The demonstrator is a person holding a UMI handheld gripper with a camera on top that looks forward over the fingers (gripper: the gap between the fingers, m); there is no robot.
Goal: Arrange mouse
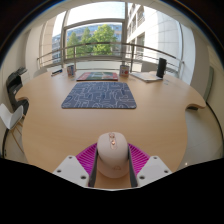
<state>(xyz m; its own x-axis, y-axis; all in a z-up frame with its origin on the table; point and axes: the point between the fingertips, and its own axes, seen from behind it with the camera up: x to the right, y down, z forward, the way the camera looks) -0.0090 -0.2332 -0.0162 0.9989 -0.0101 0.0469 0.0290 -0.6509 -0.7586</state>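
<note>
The tool [113, 166] is clenched on a beige computer mouse [113, 150], its magenta pads [88, 156] pressing the mouse's two sides, held above the near part of the wooden desk [50, 115]. Beyond the mouse, well apart from it, a blue patterned mouse mat [100, 95] lies flat on the desk. Farther past the mat, a keyboard [97, 75] sits near the window [95, 35].

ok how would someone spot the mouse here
Start at the big wooden table with the dark patterned mat on it. The mouse is nearer than the mat, held between the gripper fingers: small, rounded, beige, unlike the flat mat.
</note>
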